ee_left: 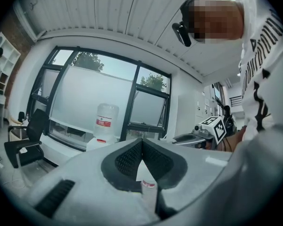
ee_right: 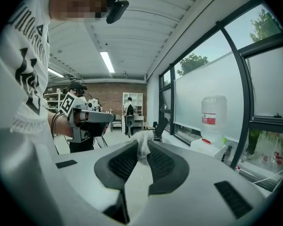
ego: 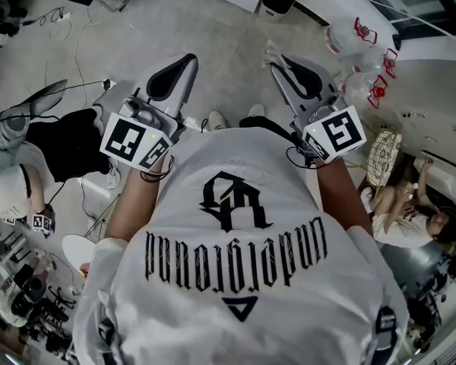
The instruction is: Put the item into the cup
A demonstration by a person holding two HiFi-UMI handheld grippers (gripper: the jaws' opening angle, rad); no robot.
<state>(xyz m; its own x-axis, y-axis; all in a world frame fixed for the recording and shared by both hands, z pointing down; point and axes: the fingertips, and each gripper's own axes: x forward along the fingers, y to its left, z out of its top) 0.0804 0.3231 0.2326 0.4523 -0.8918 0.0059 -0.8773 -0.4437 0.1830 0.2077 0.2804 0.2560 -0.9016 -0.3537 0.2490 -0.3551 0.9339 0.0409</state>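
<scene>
- Far left in the head view, a seated person sits at the edge of the grey floor, cables trailing nearby.
- The left gripper is up in the air, out ahead of the wearer's white shirt. Its jaws are closed tip to tip.
- A small white tube with a red band stands low in the gap between those jaws, hemmed in on both sides.
- Past that gripper there is a black chair, then a big water bottle on its stand in front of the window.
- The right gripper is held level with the left one, well apart from it, also clear of the floor.
- Its jaws are clamped on a crumpled white tissue, which bunches out at the tips. So the tissue is up in the air, pinched at the very front of the right gripper.
- Far right in the head view, another person sits low beside a white counter.
</scene>
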